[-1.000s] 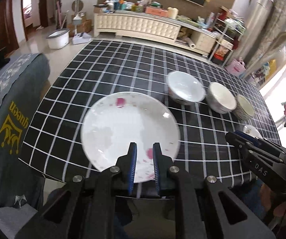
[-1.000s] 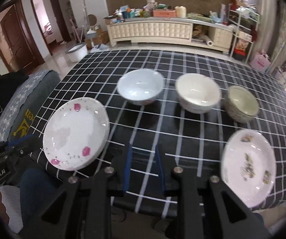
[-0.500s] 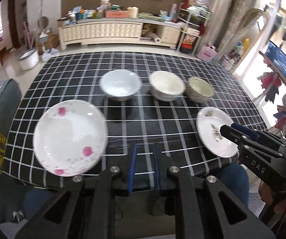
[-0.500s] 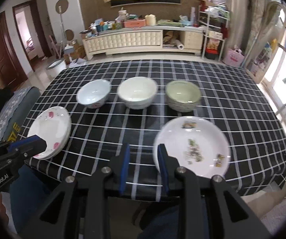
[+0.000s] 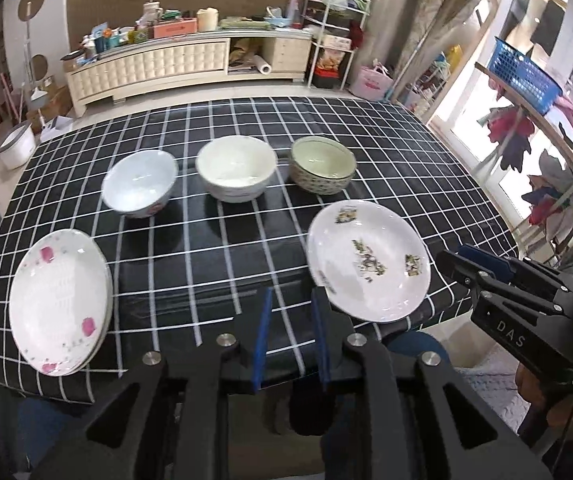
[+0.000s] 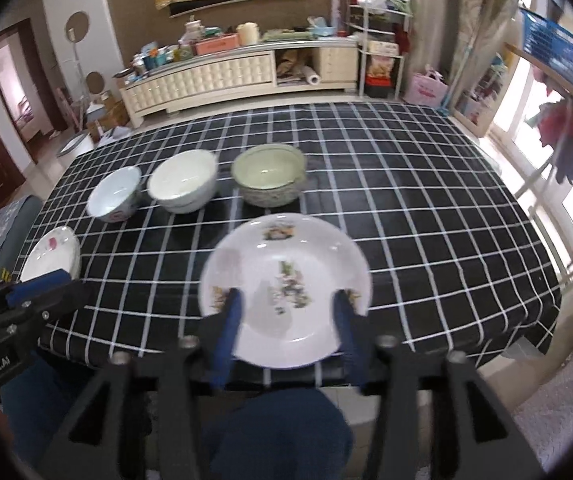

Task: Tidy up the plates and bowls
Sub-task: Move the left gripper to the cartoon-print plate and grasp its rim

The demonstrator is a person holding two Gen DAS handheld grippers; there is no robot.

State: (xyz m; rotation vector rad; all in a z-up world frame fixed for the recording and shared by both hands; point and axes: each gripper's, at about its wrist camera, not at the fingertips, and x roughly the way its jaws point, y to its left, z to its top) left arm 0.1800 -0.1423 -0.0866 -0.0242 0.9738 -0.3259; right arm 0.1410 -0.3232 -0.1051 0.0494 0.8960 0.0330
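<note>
The right gripper's (image 6: 288, 312) fingers (image 6: 231, 316) stand well apart and are opening; they frame the near part of the leaf plate (image 6: 286, 286) from above, and whether the pads touch it I cannot tell. The left gripper's (image 5: 290, 322) fingers (image 5: 263, 332) leave a narrow gap, opening slightly, with nothing between them, over the near edge of the desk (image 5: 386, 148). The desk wears a black cloth with white checks. The leaf plate lies near its front right edge; the pink plate (image 5: 60, 300) lies at the front left. Behind them stand three bowls in a row: blue bowl (image 5: 140, 188), white bowl (image 5: 236, 174), green bowl (image 5: 322, 164).
</note>
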